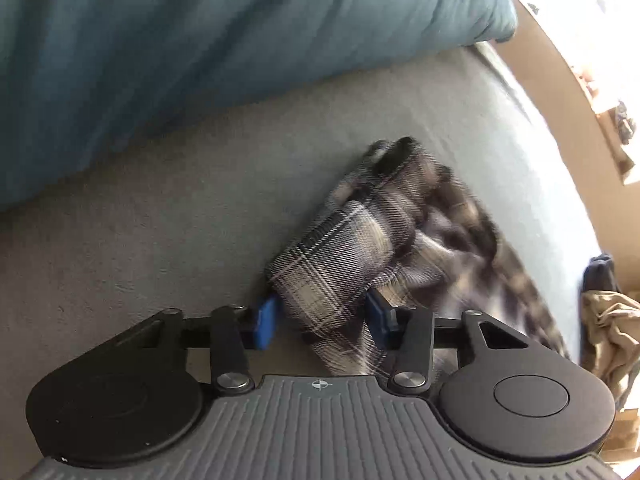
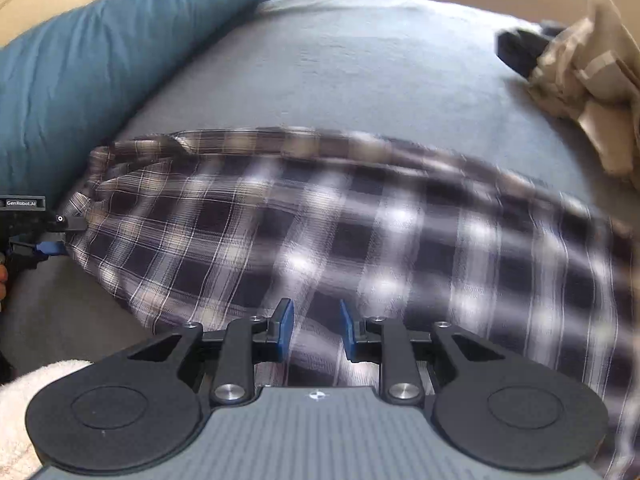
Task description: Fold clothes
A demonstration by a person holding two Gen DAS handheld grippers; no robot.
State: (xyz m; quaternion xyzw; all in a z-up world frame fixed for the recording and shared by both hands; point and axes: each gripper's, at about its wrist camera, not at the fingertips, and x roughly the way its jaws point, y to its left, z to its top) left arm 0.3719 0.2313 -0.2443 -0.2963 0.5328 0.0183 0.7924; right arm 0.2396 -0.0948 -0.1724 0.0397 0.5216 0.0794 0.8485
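Note:
A dark blue and white plaid shirt (image 2: 360, 232) lies stretched across the grey bed sheet (image 2: 360, 64), blurred on its right side. My right gripper (image 2: 316, 330) is shut on a fold of its near edge, with the cloth rising between the blue pads. In the right wrist view my left gripper (image 2: 44, 248) holds the shirt's far left end, where the fabric bunches toward it. Seen from the left wrist, my left gripper (image 1: 323, 318) is shut on a thick roll of the plaid shirt (image 1: 340, 256), which trails away to the right.
A teal pillow (image 2: 100, 60) lies along the left side of the bed, also filling the top of the left wrist view (image 1: 200, 60). A beige garment (image 2: 592, 92) and a dark one (image 2: 520, 52) sit at the far right. A white towel-like cloth (image 2: 24, 400) is at the near left.

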